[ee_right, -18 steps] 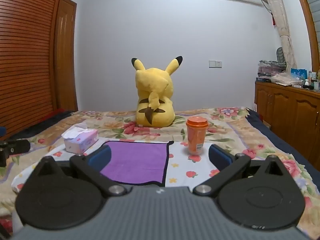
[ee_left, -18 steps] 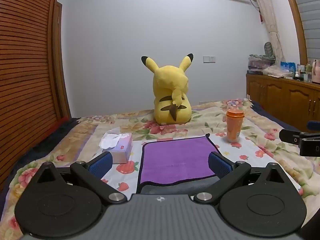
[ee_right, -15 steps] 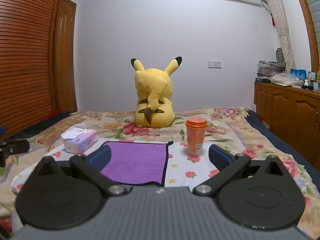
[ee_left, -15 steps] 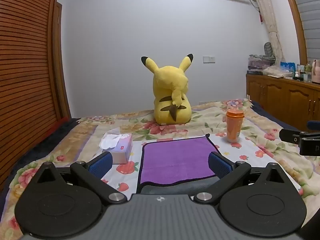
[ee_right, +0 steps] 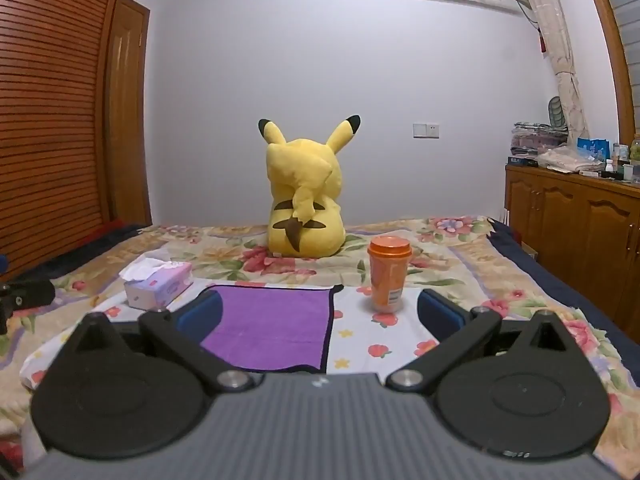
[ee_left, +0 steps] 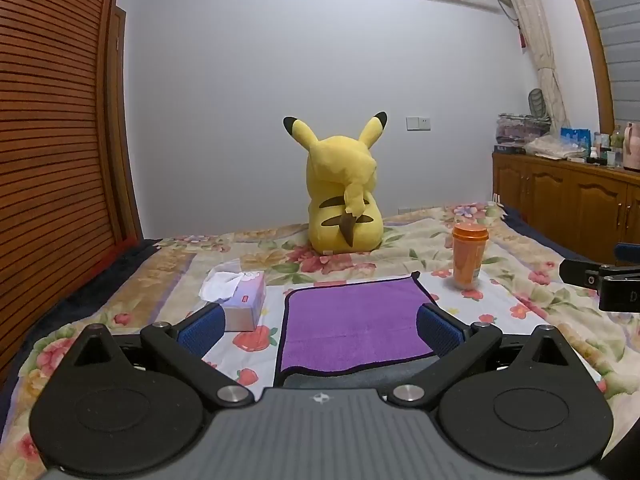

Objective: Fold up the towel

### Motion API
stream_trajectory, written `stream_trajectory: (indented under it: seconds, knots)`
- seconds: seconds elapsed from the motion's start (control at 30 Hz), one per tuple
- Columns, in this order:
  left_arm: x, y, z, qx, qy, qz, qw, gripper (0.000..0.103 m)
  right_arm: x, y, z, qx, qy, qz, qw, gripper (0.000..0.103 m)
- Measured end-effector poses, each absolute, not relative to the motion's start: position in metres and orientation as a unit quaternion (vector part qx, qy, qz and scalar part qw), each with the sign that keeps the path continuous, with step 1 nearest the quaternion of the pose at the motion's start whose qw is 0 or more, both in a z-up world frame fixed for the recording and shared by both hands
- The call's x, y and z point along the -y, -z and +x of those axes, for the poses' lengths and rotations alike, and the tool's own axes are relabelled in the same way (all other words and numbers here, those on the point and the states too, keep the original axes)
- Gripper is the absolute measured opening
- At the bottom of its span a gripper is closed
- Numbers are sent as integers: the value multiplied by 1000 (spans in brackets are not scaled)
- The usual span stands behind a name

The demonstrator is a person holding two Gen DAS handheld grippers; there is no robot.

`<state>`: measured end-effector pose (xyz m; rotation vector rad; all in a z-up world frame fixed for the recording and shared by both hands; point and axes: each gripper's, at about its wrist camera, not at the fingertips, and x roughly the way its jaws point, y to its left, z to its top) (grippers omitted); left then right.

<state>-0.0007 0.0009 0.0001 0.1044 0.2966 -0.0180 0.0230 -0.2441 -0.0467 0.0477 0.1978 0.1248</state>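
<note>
Left wrist view: the left hand-held gripper (ee_left: 318, 326) hangs above the bed with its blue-padded fingers (ee_left: 199, 329) spread wide apart, holding nothing. Between them the purple towel (ee_left: 352, 322) lies flat on the floral bedspread (ee_left: 168, 264), its dark-edged near hem just beyond the fingertips. Just left of the towel sits a tissue box (ee_left: 244, 300) with a white tissue sticking up; its printing is too small to read. To the right and further back stands an orange lidded cup (ee_left: 468, 256), whose label is unreadable. Behind, a yellow Pikachu plush (ee_left: 344, 196) sits with its back to the camera, near the white wall.

In the right wrist view, the right hand-held gripper (ee_right: 318, 314) is likewise wide open and empty, with the towel's right part and the cup between its fingers.
</note>
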Motion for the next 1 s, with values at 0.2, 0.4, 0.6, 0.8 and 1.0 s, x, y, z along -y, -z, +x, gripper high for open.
stream_trajectory:
  seconds: [0.2,0.4,0.6,0.8,1.0]
  knots:
    - [-4,-3,-4,-149,8,52,987,103,245,47,23,-98,-62,24,993,103]
    - [-4,-2,-4,-149,9,52,987,103,245,47,23,-97,-62,25,993,103]
    - [-5,-2,-4,-148,9,52,988,103,246,48,23,-97,-62,25,993,103]
    - [-4,-2,-4,-149,8,53,987,103,246,48,24,-97,-62,25,993,103]
    - [-4,-2,-4,-149,8,53,987,103,246,48,24,-97,-62,25,993,103]
